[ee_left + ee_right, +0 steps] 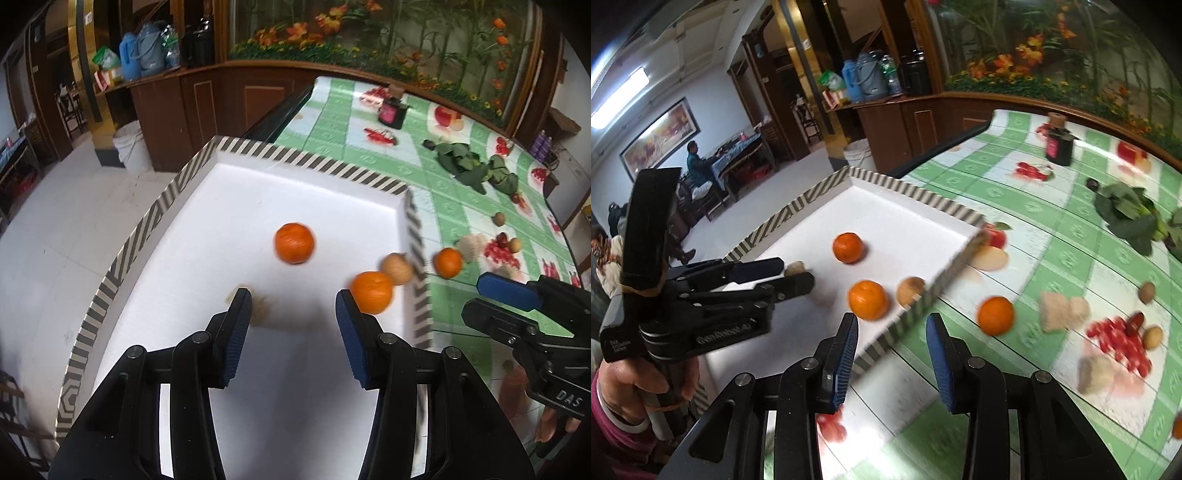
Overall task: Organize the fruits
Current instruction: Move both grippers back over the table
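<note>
The right gripper (892, 354) is open with nothing between its blue pads, and it hangs over the striped edge of the white tray (905, 221). Just ahead of it in the tray lie two oranges (868, 300) and a small brown fruit (911, 291). To its right, another orange (996, 316) sits on the green checked desk (1052, 254), and to its left the left gripper (798, 278) reaches into the tray.

Light: your room is evenly bright, ceiling panel (622, 96) glowing upper left | Shadow: soft grey pool on the white tray (295, 206) under your left claw (293, 314) | Blur: motion smear on oranges (294, 243) and right-side desk (1071, 258) prints | Edges: heavy fisheye bend, black corner vignette
</note>
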